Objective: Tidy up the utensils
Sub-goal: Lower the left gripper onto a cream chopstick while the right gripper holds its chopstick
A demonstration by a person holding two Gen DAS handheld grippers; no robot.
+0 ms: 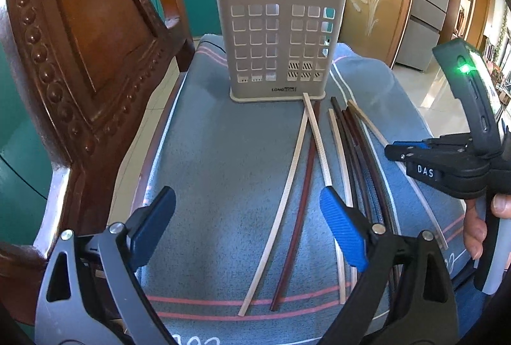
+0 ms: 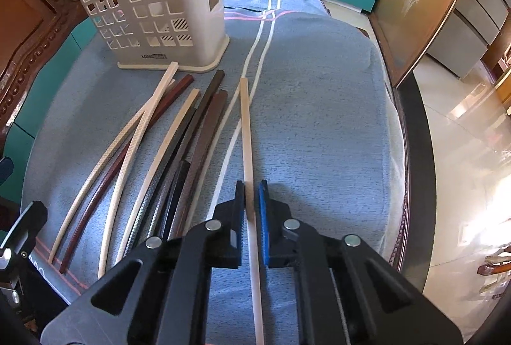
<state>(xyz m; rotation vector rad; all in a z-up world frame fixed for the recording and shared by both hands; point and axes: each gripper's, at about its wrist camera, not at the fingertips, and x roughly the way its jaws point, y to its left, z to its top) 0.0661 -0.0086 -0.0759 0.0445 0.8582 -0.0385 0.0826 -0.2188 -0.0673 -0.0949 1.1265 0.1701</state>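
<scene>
The pale chopstick (image 2: 246, 128) lay on the blue towel (image 2: 319, 121), apart from the rest, its long axis running straight away from the right gripper (image 2: 252, 201) toward the far edge of the table. Its near part passed between the jaws, which were nearly shut, pads closed on the stick. Its far tip pointed a little to the right of the utensil holder (image 2: 153, 3), which stood upright on the towel ahead and to the left of the gripper.

The remaining chopsticks (image 2: 153, 137), pale, red-brown and dark, fanned out just left of the held one, tips aimed at the holder's base.

The left gripper (image 1: 249, 223) hovered over the near end of that fan, jaws spread wide, nothing between the pads; a pale stick (image 1: 281, 204) and a red-brown one (image 1: 297, 211) lay below the gap.

Judgement: the right hand was nearer the task's stick. The next move likely needed a lift and a leftward swing, tipping the stick upright over the holder's open top.
</scene>
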